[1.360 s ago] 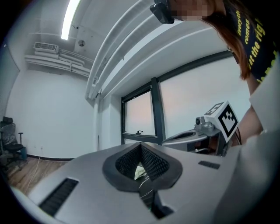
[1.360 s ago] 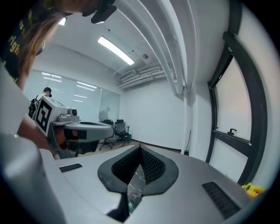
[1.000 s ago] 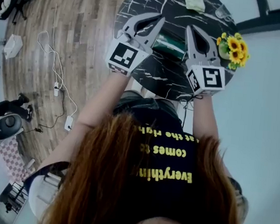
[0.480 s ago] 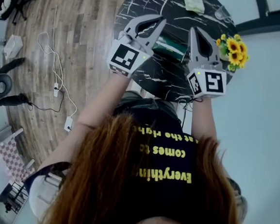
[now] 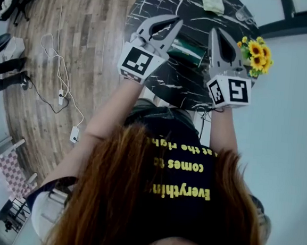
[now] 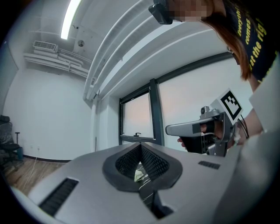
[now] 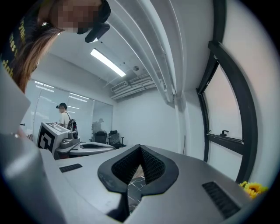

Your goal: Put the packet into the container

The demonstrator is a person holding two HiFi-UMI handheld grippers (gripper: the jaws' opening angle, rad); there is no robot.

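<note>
A pale green packet (image 5: 212, 2) lies at the far edge of the round black marble table (image 5: 153, 7). A dark green oblong container (image 5: 186, 50) rests on the table between my two grippers. Both are held level above the near half of the table. My left gripper (image 5: 178, 21) is shut, its tips meeting with nothing held (image 6: 141, 145). A pale green scrap (image 6: 138, 175) shows through the gap behind its tips. My right gripper (image 5: 213, 30) is shut and empty too (image 7: 140, 148). Each gripper shows in the other's view, the right gripper's body (image 6: 205, 131) and the left gripper's body (image 7: 57, 138).
A pot of sunflowers (image 5: 256, 52) stands at the table's right edge, close to my right gripper. A clear glass (image 5: 243, 15) sits at the far right. White cables (image 5: 61, 79) run over the wooden floor at the left. A person with a backpack (image 7: 64, 116) stands far off.
My right gripper has turned a little and drifted slightly right. The left gripper has stayed put. At the left floor edge, a person's legs and a chair have shifted.
</note>
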